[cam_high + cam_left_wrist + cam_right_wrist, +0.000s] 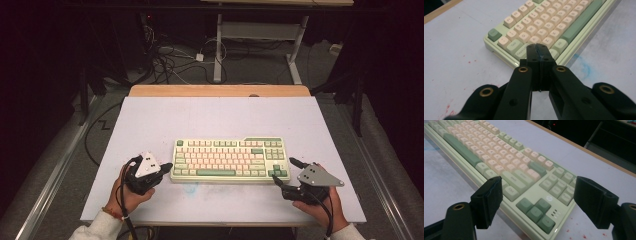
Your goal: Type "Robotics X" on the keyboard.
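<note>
Left hand-held gripper (166,167) seen closed, pads pressed together, nothing held; tips positioned at keyboard's (229,159) left front corner. Right hand-held gripper (283,172) seen open, jaws spread wide, placed either side of keyboard's right front corner, arrow keys (535,212) between them. Keyboard laid flat, centred near front of white tabletop (210,115).

Keyboard (229,160): pale green case, cream and pink keys, darker green space bar. Table (220,117): white (blue smudge, tiny red specks). Left gripper (539,51), right gripper (536,202): black, brass-coloured rings.
</note>
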The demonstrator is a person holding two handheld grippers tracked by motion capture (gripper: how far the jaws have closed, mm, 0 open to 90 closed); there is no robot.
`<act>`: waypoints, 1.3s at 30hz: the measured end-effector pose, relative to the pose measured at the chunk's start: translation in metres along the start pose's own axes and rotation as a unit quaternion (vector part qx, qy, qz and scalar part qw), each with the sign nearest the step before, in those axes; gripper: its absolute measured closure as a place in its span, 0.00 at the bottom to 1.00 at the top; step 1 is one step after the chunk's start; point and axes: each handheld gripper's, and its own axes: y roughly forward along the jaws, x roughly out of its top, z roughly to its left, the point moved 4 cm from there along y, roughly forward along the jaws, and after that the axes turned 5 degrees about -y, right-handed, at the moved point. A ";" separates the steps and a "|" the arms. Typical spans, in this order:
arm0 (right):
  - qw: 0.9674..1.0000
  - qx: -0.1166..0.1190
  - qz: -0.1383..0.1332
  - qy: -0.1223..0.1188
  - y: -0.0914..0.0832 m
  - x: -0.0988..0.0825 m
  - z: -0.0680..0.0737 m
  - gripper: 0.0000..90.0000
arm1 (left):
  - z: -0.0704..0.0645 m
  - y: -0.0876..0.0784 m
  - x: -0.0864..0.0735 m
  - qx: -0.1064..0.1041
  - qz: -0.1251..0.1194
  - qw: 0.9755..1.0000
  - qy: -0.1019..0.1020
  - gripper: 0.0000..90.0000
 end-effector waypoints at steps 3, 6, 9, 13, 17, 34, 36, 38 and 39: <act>1.000 -0.004 0.004 -0.001 -0.002 -0.004 0.000 0.26 | -0.002 0.003 0.009 -0.001 0.001 1.000 0.004 0.97; 1.000 -0.008 0.006 0.000 -0.004 -0.006 0.000 0.26 | -0.007 0.009 0.017 -0.007 0.005 1.000 0.014 0.97; 1.000 -0.009 0.003 0.002 -0.006 -0.007 0.000 0.26 | -0.012 0.016 0.024 -0.013 0.011 0.999 0.027 0.97; 1.000 -0.010 0.007 0.002 -0.007 -0.009 0.000 0.26 | -0.016 0.027 0.032 -0.021 0.020 0.999 0.037 0.97; 1.000 -0.011 0.009 -0.001 -0.007 -0.010 0.001 0.26 | -0.021 0.039 0.037 -0.030 0.030 0.998 0.046 0.97; 1.000 -0.001 0.018 -0.017 -0.002 -0.011 0.009 0.26 | -0.033 0.079 0.051 -0.054 0.068 0.994 0.065 0.97; 1.000 0.000 0.021 -0.017 -0.001 -0.011 0.009 0.26 | -0.034 0.082 0.051 -0.053 0.073 0.994 0.067 0.97; 1.000 0.002 0.023 -0.019 0.000 -0.012 0.010 0.26 | -0.035 0.085 0.051 -0.053 0.077 0.993 0.067 0.97; 1.000 0.001 0.025 -0.019 0.000 -0.012 0.010 0.26 | -0.035 0.086 0.051 -0.053 0.079 0.993 0.067 0.97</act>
